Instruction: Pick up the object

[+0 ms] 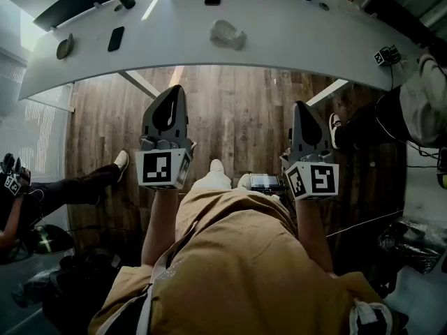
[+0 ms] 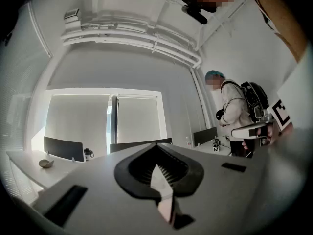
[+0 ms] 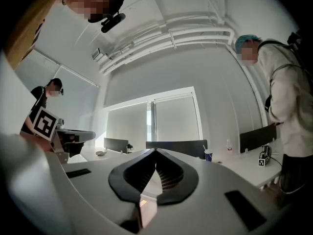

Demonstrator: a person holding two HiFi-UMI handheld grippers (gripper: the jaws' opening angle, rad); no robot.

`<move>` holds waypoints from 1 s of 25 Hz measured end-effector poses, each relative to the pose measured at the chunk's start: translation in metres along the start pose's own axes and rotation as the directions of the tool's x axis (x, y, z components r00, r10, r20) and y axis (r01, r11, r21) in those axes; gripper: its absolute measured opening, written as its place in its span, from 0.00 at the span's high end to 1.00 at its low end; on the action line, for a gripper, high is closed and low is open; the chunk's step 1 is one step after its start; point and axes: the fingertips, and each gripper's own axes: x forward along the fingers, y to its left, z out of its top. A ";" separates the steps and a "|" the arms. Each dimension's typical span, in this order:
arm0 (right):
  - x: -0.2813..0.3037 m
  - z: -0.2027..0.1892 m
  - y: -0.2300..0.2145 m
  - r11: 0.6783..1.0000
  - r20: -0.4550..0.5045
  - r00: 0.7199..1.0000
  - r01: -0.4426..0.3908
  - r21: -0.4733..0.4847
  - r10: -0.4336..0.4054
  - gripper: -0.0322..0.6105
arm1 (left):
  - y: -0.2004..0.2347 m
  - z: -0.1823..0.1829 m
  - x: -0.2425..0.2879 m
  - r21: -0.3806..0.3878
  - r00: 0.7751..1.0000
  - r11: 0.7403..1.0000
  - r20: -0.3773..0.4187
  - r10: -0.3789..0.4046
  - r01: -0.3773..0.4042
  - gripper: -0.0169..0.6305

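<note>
Left tool [image 1: 173, 93] and right tool [image 1: 302, 109] held level over wood floor [image 1: 237, 124], jaws closed together, nothing gripped; pale object [image 1: 228, 34] seen on white tabletop [image 1: 293, 44], well apart from both

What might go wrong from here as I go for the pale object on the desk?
Both the left gripper and right gripper have shut fingers; unopened, they would likely shove the pale object across the desk instead of gripping it. A person stands close on the right, so a wide swing might hit them.
</note>
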 end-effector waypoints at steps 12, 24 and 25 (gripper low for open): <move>0.050 -0.006 0.026 0.999 -0.036 0.998 0.052 0.006 -0.052 0.94 | 0.051 -0.007 0.021 -0.063 0.999 0.997 0.008 -0.045 0.045 0.97; 0.098 -0.021 -0.007 1.000 -0.070 0.997 0.021 0.024 -0.019 0.94 | 0.054 -0.037 0.066 -0.087 0.997 0.996 -0.069 0.029 -0.035 0.97; 0.103 -0.024 -0.012 1.000 -0.073 0.997 0.004 0.016 -0.003 0.94 | 0.051 -0.037 0.072 -0.097 0.997 0.994 -0.064 0.040 -0.046 0.97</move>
